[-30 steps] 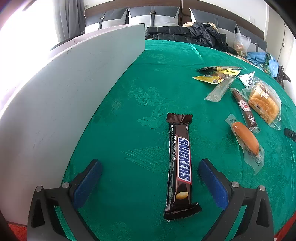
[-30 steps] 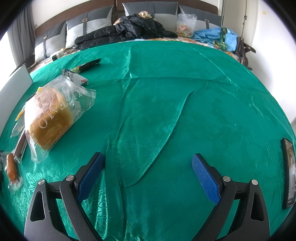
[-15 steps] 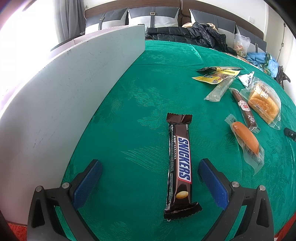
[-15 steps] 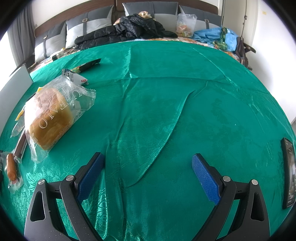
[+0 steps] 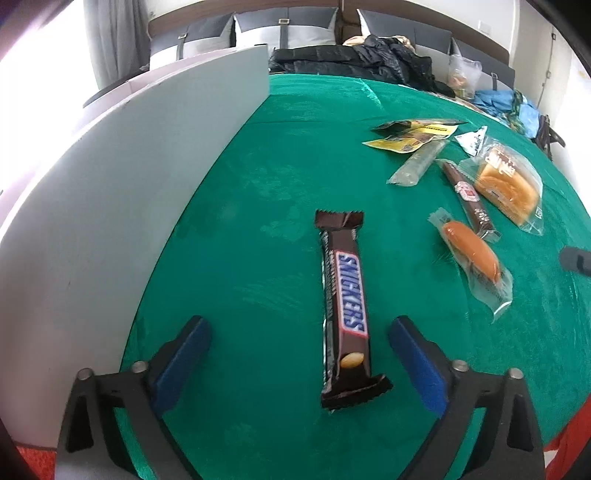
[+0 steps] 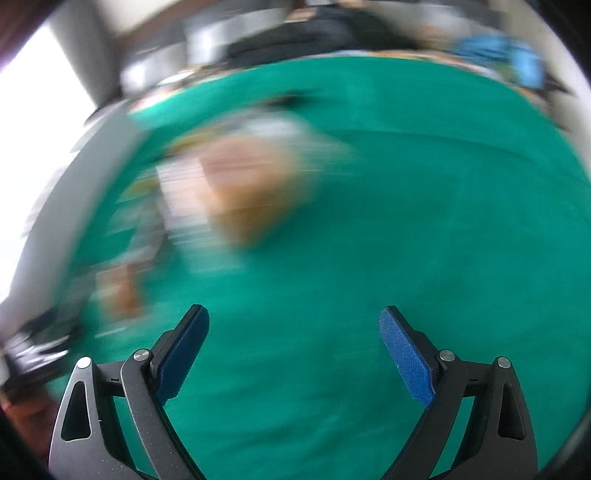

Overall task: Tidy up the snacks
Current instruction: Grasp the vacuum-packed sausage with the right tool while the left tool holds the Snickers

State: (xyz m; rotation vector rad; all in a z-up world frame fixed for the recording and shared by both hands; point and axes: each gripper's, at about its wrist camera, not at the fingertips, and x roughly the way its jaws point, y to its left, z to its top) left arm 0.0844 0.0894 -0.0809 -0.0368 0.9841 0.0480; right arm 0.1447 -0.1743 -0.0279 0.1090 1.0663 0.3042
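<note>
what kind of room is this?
Likely a private dining or meeting room: a round table under a green tablecloth, padded grey chairs along the wall, a black jacket dumped on them.

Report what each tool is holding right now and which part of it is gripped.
Nothing is held. The left tool is open, its fingers apart from the Snickers bar lying between them. The right tool is open over bare green cloth.

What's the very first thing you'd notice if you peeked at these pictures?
The Snickers bar jumps out: it lies lengthwise on the green tablecloth, between the open fingers of the left gripper. To its right sits a cluster of wrapped snacks, including bagged bread and a sausage. The right wrist view is one big blur, with the right gripper open.
</note>
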